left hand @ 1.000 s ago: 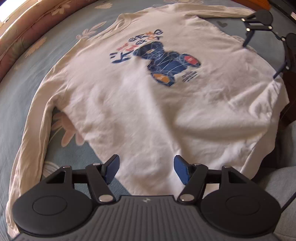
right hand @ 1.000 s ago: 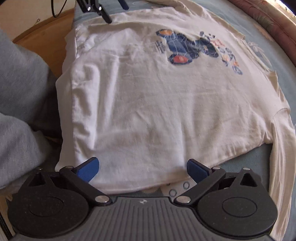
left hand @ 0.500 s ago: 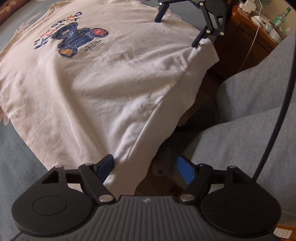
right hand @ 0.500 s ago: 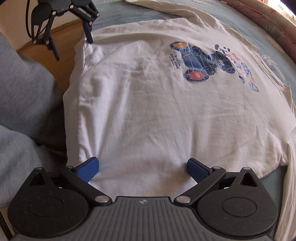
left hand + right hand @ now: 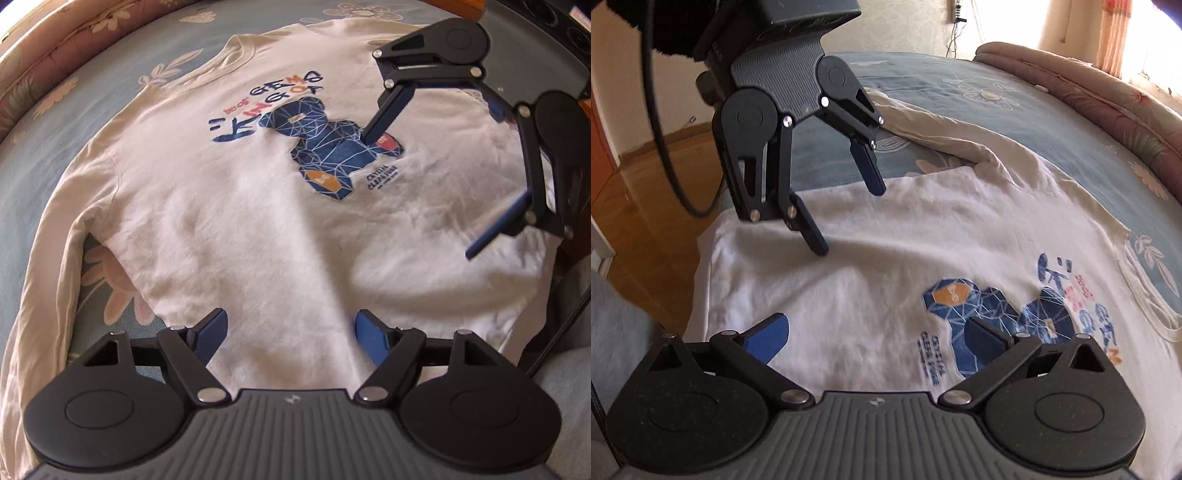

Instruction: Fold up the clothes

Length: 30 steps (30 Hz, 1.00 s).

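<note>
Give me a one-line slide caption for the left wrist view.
Both open grippers, left gripper and right gripper, hover over a white bear-print sweatshirt spread flat on a blue floral bedspread.

White long-sleeved shirt (image 5: 258,236) is lying flat, front side up, on the blue floral bed, filling the centre of the left wrist view. Blue geometric bear print (image 5: 328,147) with blue and red lettering is sitting at upper centre. One sleeve is trailing down the left edge of the frame. Hem is hanging over the bed edge at lower right. Fabric is lightly creased.
</note>
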Tool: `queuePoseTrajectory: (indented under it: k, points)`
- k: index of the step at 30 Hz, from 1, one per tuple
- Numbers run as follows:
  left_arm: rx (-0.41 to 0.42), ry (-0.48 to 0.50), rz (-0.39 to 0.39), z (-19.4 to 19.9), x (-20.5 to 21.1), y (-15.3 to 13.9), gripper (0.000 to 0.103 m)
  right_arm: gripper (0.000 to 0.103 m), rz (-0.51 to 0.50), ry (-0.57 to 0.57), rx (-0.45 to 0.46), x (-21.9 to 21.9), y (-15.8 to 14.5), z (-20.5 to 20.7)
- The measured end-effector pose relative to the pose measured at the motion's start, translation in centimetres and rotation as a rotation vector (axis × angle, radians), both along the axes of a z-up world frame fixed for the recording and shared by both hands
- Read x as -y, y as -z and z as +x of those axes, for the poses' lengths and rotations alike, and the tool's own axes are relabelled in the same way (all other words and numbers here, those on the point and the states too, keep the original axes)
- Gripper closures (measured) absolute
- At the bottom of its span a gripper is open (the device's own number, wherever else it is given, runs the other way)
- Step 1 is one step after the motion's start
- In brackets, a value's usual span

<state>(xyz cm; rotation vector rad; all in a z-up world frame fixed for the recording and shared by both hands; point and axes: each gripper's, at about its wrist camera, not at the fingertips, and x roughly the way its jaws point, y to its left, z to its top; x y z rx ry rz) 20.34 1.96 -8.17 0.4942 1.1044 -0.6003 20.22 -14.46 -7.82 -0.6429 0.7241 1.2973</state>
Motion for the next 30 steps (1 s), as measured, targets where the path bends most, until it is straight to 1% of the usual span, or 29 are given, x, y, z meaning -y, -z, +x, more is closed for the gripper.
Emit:
queuePoseTrajectory:
  k: [2, 4, 5, 6, 7, 8, 10, 11, 12, 14, 16, 17, 20, 24, 25, 26, 28, 30]
  points:
    - [-0.007, -0.013, -0.026, 0.0, -0.6, 0.3, 0.024, 0.0, -0.055, -0.004, -0.019, -1.4, 1.4, -0.4]
    - [-0.04, -0.019, -0.027, -0.3, -1.3, 0.6, 0.019, 0.0, -0.068, -0.018, 0.006, -0.2, 2.2, -1.3]
    - [-0.049, -0.01, -0.024, -0.6, -1.6, 0.7, 0.019, 0.0, -0.072, -0.013, -0.022, 1.2, 2.5, -1.4]
    - [-0.045, 0.018, -0.01, -1.2, -1.8, 0.8, 0.017, 0.0, -0.074, -0.023, -0.008, 2.7, 2.5, -1.8]
    - [-0.038, 0.048, 0.005, -1.7, -1.9, 0.9, 0.014, 0.0, -0.086, -0.019, -0.025, 4.4, 2.4, -2.0]
    - [-0.044, 0.056, 0.015, -2.0, -2.0, 1.0, 0.013, 0.0, -0.097, -0.016, -0.041, 6.0, 2.3, -2.3]
    - [-0.066, 0.049, 0.033, -2.2, -2.2, 1.0, 0.012, 0.0, -0.123, -0.036, -0.03, 8.6, 2.0, -2.9]
    - [-0.082, 0.036, 0.04, -2.1, -2.3, 0.9, 0.012, 0.0, -0.158, -0.038, -0.052, 9.6, 2.0, -2.8]
    - [-0.09, 0.036, 0.048, -2.0, -2.2, 0.7, 0.013, 0.0, -0.181, -0.057, -0.035, 10.3, 1.8, -3.0]
    - [-0.061, 0.055, 0.041, -2.0, -1.8, -0.2, 0.015, 0.0, -0.235, -0.064, -0.041, 11.0, 1.7, -2.9]
    - [-0.012, 0.059, -0.001, -1.5, -1.4, -1.6, 0.015, 0.0, -0.263, -0.052, -0.042, 11.2, 1.5, -2.7]
    - [0.006, 0.043, -0.027, -0.8, -1.1, -2.1, 0.015, 0.0, -0.258, -0.046, -0.028, 11.2, 1.3, -2.5]
    - [0.034, -0.041, -0.099, 1.8, -0.6, -2.5, 0.015, 0.0, -0.191, 0.003, 0.028, 10.5, 0.7, -1.2]
    - [0.057, -0.204, -0.168, 5.3, -1.2, -1.7, 0.016, 0.0, -0.152, 0.11, 0.061, 8.8, 0.9, 1.6]
    - [0.05, -0.243, -0.179, 5.9, -1.5, -1.3, 0.016, 0.0, -0.148, 0.133, 0.067, 8.6, 1.1, 2.3]
    - [0.035, -0.267, -0.18, 6.3, -1.6, -0.8, 0.016, 0.0, -0.155, 0.149, 0.065, 8.5, 1.5, 2.7]
    - [0.02, -0.261, -0.124, 6.3, -1.5, 0.7, 0.015, 0.0, -0.163, 0.17, 0.044, 8.6, 2.3, 3.0]
    - [0.08, -0.202, -0.084, 5.0, -1.5, 1.1, 0.012, 0.0, -0.15, 0.228, -0.007, 9.3, 2.5, 3.3]
